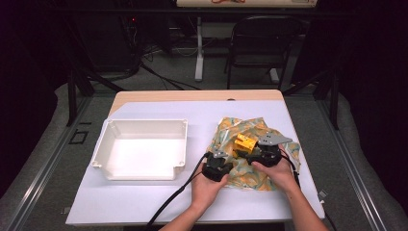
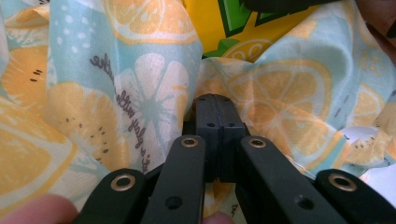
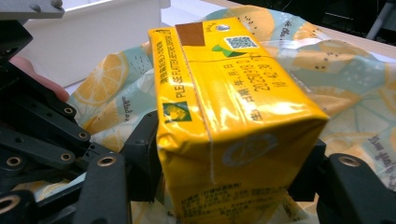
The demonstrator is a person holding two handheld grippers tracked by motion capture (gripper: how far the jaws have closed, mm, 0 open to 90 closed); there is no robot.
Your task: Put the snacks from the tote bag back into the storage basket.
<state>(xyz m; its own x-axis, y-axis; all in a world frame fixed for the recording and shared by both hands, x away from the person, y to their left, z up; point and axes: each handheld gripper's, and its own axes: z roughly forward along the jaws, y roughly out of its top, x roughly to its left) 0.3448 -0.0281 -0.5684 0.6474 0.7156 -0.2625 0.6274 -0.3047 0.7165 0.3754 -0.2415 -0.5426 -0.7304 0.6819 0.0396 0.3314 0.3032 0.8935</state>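
A yellow drink carton [image 1: 244, 143] lies on a lemon-print cloth [image 1: 240, 126] at the table's right side. My right gripper [image 1: 250, 149] comes at it from the right. In the right gripper view the black pads [image 3: 144, 154] press both sides of the carton [image 3: 224, 102], so my right gripper [image 3: 224, 158] is shut on it. My left gripper [image 1: 223, 156] sits at the cloth's left edge. In the left gripper view its jaws are together, with my left gripper [image 2: 215, 105] shut on a bunched fold of the cloth [image 2: 140, 70]. The carton [image 2: 219, 23] shows just beyond.
A white rectangular tray [image 1: 144, 121] stands at the left of the white table top [image 1: 192, 110], and its wall [image 3: 93, 37] rises behind the carton. A black chair [image 1: 264, 43] and cables stand beyond the far edge.
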